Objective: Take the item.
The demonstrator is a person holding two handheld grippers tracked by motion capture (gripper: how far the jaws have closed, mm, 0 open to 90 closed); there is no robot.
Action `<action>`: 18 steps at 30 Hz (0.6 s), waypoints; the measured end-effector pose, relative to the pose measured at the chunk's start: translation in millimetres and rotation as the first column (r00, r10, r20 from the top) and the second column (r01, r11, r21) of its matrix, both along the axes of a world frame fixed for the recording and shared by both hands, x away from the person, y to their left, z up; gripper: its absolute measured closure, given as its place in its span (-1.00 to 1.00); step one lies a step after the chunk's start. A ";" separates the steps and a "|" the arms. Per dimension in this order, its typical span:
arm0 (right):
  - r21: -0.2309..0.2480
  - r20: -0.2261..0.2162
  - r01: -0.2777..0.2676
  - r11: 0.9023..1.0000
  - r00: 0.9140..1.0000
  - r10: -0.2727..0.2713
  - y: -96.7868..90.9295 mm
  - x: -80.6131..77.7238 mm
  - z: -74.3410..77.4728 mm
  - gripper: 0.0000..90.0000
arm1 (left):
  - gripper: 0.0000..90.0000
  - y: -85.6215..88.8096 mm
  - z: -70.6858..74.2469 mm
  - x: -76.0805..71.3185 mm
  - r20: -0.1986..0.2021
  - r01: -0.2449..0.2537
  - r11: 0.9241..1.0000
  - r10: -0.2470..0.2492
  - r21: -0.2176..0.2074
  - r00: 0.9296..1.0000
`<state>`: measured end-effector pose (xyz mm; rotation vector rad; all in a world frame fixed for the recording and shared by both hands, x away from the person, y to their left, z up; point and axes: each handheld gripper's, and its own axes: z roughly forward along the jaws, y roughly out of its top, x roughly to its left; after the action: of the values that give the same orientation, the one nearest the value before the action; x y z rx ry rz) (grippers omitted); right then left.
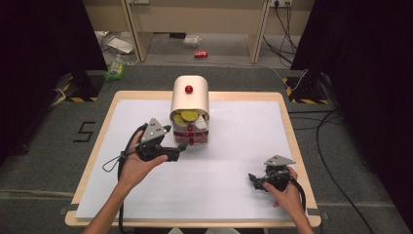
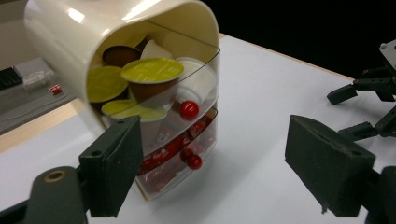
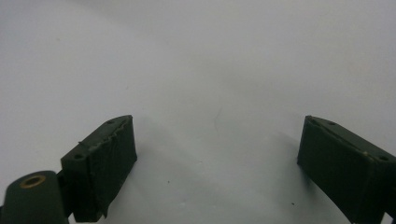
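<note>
A cream capsule dispenser (image 1: 190, 97) with a rounded top and a red knob (image 1: 188, 89) stands at the table's middle back. Its clear front (image 2: 196, 88) shows yellow-lidded coffee capsules (image 2: 152, 70) above and red items in the lower drawers, each with a red knob (image 2: 189, 109). My left gripper (image 1: 179, 152) is open just left of the dispenser's base, its jaws wide apart with nothing between them. My right gripper (image 1: 254, 181) rests open low over the white sheet (image 3: 210, 70) at the front right, holding nothing.
A white sheet (image 1: 219, 161) covers the wooden table (image 1: 287, 122). Cables (image 1: 113, 161) trail from both grippers. Beyond the table lie a dark carpet, a red can (image 1: 200, 54) and scattered items on the floor. The right gripper (image 2: 369, 88) appears at the far right of the left gripper view.
</note>
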<state>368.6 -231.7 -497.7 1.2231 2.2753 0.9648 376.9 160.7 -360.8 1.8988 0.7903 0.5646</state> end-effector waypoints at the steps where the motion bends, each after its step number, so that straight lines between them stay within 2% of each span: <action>1: 0.000 0.000 -0.001 1.000 1.000 0.001 -0.1 0.1 0.0 -0.74 | -0.56 -2.9 1.2 1.6 0.000 0.003 1.000 -0.003 -0.002 1.000; 7: -0.002 0.001 -0.001 1.000 1.000 0.001 -0.3 0.3 -0.1 -0.74 | -0.54 -18.3 8.9 9.7 -0.006 0.021 1.000 -0.021 -0.012 1.000; 11: -0.001 0.000 -0.002 1.000 1.000 0.002 -0.3 0.3 -0.1 -0.74 | -0.54 -28.8 12.2 16.8 -0.004 0.023 1.000 -0.023 0.006 1.000; 13: -0.001 0.000 -0.002 1.000 1.000 0.002 -0.3 0.3 -0.1 -0.74 | -0.52 -33.3 12.3 22.8 0.000 0.014 0.999 -0.014 0.034 1.000; 16: -0.001 0.000 -0.002 1.000 1.000 0.002 -0.3 0.3 -0.1 -0.74 | -0.52 -34.1 12.3 26.9 -0.002 0.009 0.999 -0.009 0.031 1.000; 18: -0.001 0.000 -0.002 1.000 1.000 0.002 -0.3 0.3 -0.1 -0.74 | -0.51 -35.2 11.7 29.9 0.012 -0.003 0.999 0.002 0.042 1.000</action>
<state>368.9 -232.0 -497.8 1.2205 2.2768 0.9643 406.8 125.5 -349.1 1.9311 0.7786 0.5976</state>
